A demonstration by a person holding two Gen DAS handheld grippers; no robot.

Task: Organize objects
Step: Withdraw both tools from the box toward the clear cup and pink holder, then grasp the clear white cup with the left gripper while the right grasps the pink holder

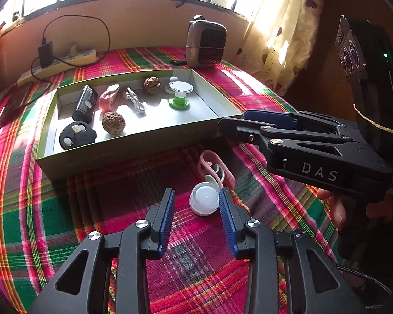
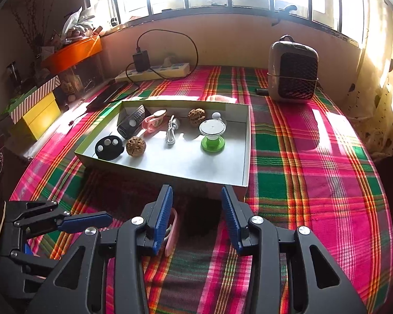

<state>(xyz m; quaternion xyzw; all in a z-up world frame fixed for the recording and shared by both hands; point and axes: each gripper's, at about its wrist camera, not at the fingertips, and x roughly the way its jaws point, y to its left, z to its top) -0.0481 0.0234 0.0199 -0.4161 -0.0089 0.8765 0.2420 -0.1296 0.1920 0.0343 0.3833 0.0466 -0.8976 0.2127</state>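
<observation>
We find the shallow green tray (image 1: 133, 154) lying on the plaid cloth (image 1: 26, 209) that covers the worktop. Inside it, along the far wall, we see a black grated device (image 1: 84, 103), a pink holder (image 1: 108, 100), a white coiled cable (image 1: 135, 101), a brown walnut (image 1: 151, 85) and a green-and-white spool (image 1: 180, 94). At the near wall, toward 9 o'clock, lie a black disc with pale buttons (image 1: 76, 134) and a second walnut (image 1: 113, 122).

Outside the tray, just beside its near wall at 6 o'clock, a pink clip (image 1: 217, 168) lies on the cloth, and a white cap (image 1: 205, 200) lies touching it on the near side.

In the left wrist view, our left gripper (image 1: 196, 217) stands with its jaws apart and nothing between the pads; the cap sits just ahead of the fingertips, against the right one. Whether it touches that pad we cannot tell.

Our right gripper (image 2: 196, 214) also stands with jaws apart and empty. Through its own camera, the pink clip shows partly behind its left finger, not gripped. Seen from the left wrist, this gripper hangs at 3 o'clock, its tip near the tray's near right corner.

Beyond the tray, at 12 o'clock, a small heater (image 2: 292, 72) stands near the wall. At 11 o'clock, a power strip (image 2: 154, 71) carries a black charger (image 2: 141, 59).
</observation>
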